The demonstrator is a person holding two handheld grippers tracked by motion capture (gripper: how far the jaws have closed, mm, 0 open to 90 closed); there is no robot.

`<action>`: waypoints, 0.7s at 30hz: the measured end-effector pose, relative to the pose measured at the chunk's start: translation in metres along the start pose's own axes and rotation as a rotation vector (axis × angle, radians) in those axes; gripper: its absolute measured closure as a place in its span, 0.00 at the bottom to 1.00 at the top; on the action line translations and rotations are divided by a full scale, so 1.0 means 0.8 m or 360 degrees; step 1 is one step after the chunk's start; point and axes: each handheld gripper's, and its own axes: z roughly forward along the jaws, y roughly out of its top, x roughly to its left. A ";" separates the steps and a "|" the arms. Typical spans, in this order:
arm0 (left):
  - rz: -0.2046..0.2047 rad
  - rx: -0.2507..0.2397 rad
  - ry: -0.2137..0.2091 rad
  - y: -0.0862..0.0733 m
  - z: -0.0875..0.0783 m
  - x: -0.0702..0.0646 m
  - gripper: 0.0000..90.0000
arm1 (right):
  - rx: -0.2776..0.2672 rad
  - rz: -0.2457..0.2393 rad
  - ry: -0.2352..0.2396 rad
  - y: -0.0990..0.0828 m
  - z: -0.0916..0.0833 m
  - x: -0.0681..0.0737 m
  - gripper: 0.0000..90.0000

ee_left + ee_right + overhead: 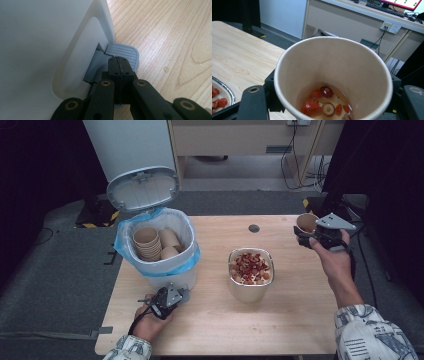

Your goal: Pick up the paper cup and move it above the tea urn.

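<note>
Wooden table (295, 320) carries everything, person's forearms in from the near edge. White pedal bin (157, 251) sits at table's left, lid (143, 189) flipped up, blue liner (125, 251) folded over the rim, used paper cups (150, 242) stacked and nested inside. Bin is rigid plastic, probably light with so little in it, so a hard push on the pedal could skid it on the smooth wood.

Foil tray (250, 275) in the table's middle, full of red fruit pieces, some pale bits mixed in. Thin foil, dents easily, best left alone.

Right gripper (315, 236) is held above the table's far right corner, jaws pinching the paper cup (332, 75) by its side walls, one jaw each side below the rim. Cup is upright or nearly so, mouth open. Inside: red fruit slices (322, 101) in what looks like a shallow pool of liquid, hard to be sure. Cup handles as light, soft-walled, crushable; too much squeeze ovals the rim, and wet paper weakens. Grip mid-wall as now is fair. Contents will slosh or spill if tipped before it is over the tray or bin.

Left gripper (119, 65) is low at the bin's front, jaws pressed together with nothing between them, tips resting on the grey ribbed foot pedal (125, 52). Pedal is stiff plastic, the ribs give grip; press down near its middle.
</note>
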 end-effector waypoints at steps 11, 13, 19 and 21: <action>-0.0002 -0.0001 -0.0002 0.000 0.000 0.000 1.00 | 0.0007 -0.0122 0.0029 0.016 0.008 0.007 0.32; -0.0004 -0.0001 -0.0002 0.000 0.000 0.000 1.00 | 0.0005 -0.0109 0.0019 0.019 0.009 0.004 0.32; -0.0003 -0.0002 -0.0002 0.000 0.000 0.000 1.00 | -0.0002 -0.0131 0.0037 0.029 0.012 0.008 0.32; -0.0004 -0.0001 -0.0002 0.000 0.000 0.000 1.00 | -0.0009 -0.0152 0.0043 0.032 0.014 0.012 0.32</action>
